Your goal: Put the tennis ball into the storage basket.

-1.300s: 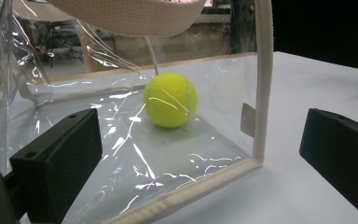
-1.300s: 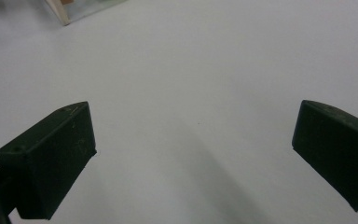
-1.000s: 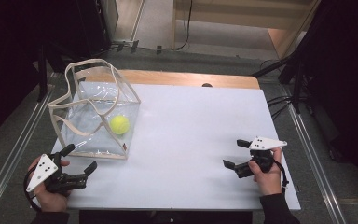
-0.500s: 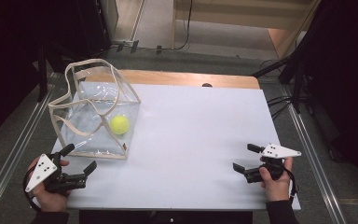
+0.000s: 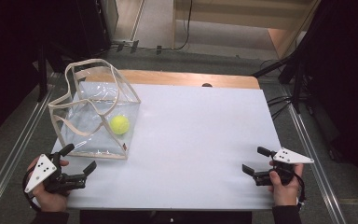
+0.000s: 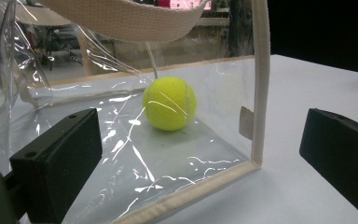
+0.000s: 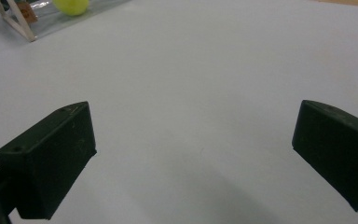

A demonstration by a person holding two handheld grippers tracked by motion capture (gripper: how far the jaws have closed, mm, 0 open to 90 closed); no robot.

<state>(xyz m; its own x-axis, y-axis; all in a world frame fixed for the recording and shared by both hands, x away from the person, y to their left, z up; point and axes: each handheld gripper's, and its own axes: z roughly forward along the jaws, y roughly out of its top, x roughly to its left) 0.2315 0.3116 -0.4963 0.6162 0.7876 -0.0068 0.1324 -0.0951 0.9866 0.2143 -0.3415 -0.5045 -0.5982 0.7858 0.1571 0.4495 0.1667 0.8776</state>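
1. Left hand-held gripper – at about 7 o'clock on the white surface, near the front edge. Jaws spread wide, nothing between them. It sits just short of the bag's near corner; in the left gripper view the jaws frame that corner without touching it.

2. Clear bag – at roughly 9 to 10 o'clock, standing open on the surface. Transparent film walls, cream webbing trim along the edges and a cream handle strap drooping across the mouth. The film is creased and glinting, so I judge it thin, soft and slippery; the walls would likely buckle if squeezed. The bag looks very light and would probably slide rather than resist a push.

3. Tennis ball – yellow-green, resting on the bag's floor toward its right-hand wall, near the front corner. Light, felted, springy; free to roll inside if the bag tips.

4. Where to take hold – my judgement: the webbing trim or the handle strap, not the bare film. The upright trim at the near corner is the stiffest part within reach of the left jaws.

5. Right hand-held gripper – at about 4 o'clock, well apart from the bag. Jaws spread, holding nothing; bare surface lies between them in the right gripper view.
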